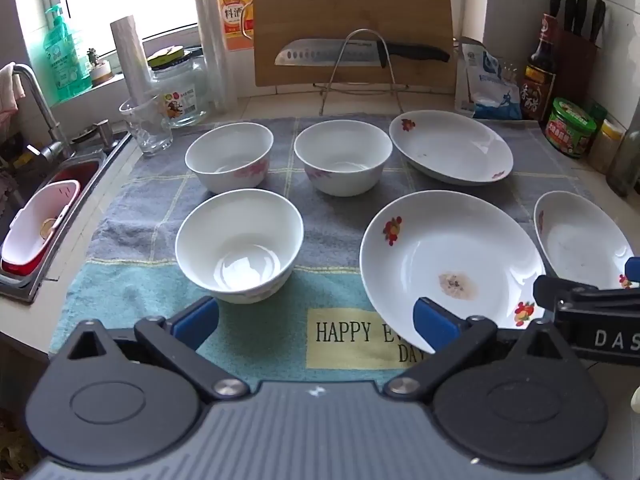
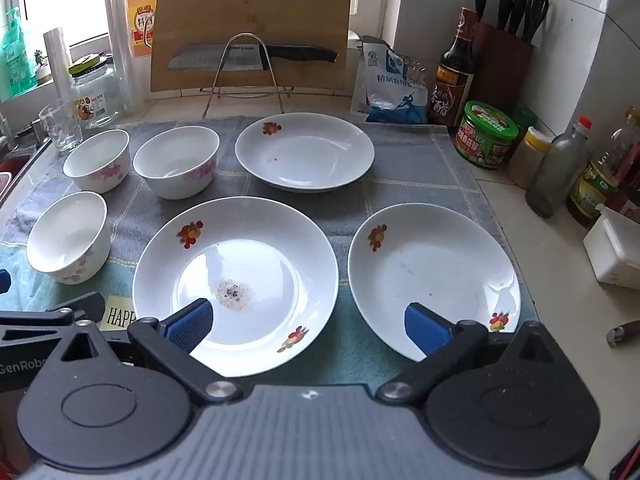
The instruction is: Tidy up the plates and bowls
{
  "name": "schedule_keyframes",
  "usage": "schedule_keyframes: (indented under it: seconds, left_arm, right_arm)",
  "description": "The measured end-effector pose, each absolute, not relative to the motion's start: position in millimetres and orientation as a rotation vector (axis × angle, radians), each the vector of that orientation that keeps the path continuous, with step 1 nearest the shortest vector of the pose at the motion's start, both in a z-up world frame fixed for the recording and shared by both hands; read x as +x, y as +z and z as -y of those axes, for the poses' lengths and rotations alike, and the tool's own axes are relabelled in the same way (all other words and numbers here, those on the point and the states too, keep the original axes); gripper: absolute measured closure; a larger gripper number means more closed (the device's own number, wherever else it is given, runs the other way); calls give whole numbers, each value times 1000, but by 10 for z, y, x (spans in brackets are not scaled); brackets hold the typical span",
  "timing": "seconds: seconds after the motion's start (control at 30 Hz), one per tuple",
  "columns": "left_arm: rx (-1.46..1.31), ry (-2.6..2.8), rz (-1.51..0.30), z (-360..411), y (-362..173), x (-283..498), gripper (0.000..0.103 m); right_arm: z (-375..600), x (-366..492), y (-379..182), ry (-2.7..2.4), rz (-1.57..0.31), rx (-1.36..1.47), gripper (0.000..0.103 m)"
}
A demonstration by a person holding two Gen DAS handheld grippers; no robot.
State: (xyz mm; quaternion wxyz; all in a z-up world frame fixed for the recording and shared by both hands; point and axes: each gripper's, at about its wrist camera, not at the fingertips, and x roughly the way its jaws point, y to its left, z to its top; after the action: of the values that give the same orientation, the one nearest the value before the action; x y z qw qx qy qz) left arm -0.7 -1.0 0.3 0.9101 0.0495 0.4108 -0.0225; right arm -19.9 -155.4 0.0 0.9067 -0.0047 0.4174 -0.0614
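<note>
Three white bowls stand on the mat: a near one, a far left one and a far middle one. Three white flowered plates lie to their right: a near plate with a food stain, a far plate and a right plate. My left gripper is open and empty, low over the mat's front edge. My right gripper is open and empty, its fingers over the near and right plates.
A sink with a pink tub lies left. A glass, a jar, a cutting board with a knife on a wire rack, a salt bag, sauce bottles and a knife block line the back and right.
</note>
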Motion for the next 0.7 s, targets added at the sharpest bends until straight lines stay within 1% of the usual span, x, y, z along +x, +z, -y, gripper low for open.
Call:
schedule_keyframes:
  seconds: [0.4, 0.7]
  left_arm:
    - [102, -44, -842, 2, 50, -12, 1]
    - [102, -39, -839, -1, 59, -11, 1]
  right_arm:
    - [1601, -131, 80, -113, -870, -13, 0]
    - [1553, -185, 31, -115, -854, -20, 0]
